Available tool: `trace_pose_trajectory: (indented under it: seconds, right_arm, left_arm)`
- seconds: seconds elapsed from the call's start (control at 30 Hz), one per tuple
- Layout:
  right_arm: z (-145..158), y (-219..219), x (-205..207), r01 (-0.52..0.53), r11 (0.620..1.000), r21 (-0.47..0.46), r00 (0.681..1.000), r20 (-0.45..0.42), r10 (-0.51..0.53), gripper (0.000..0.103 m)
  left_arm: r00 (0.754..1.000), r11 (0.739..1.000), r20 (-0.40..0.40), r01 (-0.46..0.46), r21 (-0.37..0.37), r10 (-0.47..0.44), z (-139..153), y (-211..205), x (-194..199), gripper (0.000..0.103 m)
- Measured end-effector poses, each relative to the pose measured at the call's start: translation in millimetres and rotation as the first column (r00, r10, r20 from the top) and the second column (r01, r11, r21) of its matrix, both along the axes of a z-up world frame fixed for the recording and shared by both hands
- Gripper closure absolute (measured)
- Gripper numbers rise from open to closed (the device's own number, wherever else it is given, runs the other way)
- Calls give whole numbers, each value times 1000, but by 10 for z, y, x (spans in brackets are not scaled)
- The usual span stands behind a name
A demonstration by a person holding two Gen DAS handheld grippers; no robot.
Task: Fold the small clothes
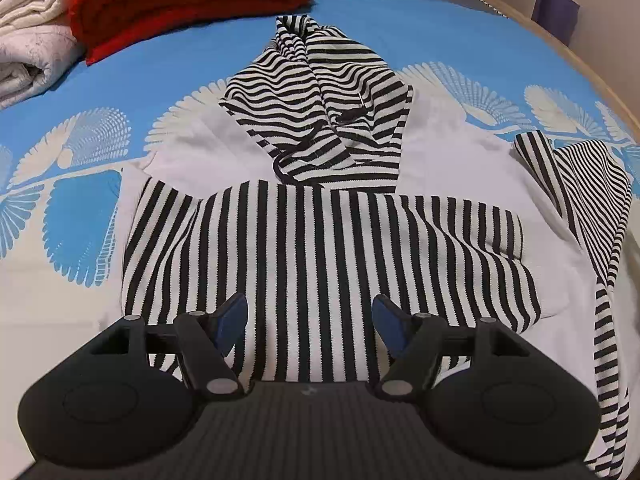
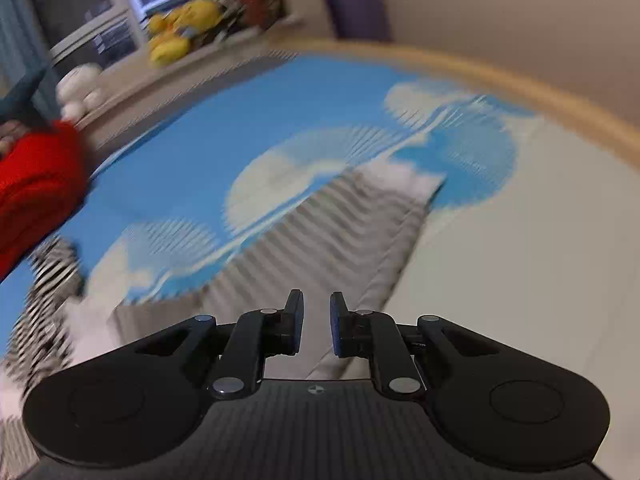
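Mid-fold: my left hand-held gripper point(image 1: 308, 322) hangs wide open over the striped hoodie point(image 1: 320, 240) on the bed point(image 1: 460, 28), my right hand-held gripper point(image 2: 316, 320) narrowly parted, empty; next, pinch the sleeve point(image 1: 592, 200) rightward.

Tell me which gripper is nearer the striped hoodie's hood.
Left. The left gripper hovers open over the body, facing the hood. The right gripper is over the outstretched sleeve.
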State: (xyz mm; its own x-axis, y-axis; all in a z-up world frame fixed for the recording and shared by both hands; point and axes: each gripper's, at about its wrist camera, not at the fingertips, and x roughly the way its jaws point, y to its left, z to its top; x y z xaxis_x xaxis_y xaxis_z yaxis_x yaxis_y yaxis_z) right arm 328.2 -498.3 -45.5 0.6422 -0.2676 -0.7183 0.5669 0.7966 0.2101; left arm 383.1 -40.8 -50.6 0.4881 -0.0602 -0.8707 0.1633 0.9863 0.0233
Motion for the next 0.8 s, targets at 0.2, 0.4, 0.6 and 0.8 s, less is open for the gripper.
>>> trace_pose_trajectory:
  seconds: [0.2,0.4,0.6,0.8]
  right_arm:
    - [-233,-457,99,72,997,-11,997,6,-72,73]
    - [-537,-752,363,134,988,72,991,-15,-134,73]
    - [-821,-795,452,175,982,76,984,-40,-172,84]
    - [-366,-470,516,138,983,-124,990,28,-136,99]
  left_arm:
    - [1000,1000,-17,-3,-9,3,-45,-4,36,29]
    - [1000,1000,-26,-14,-10,14,-73,32,79,29]
    - [999,999,-26,-44,-15,44,-53,178,135,29]
    - [996,995,-8,-87,-44,86,61,388,164,29]
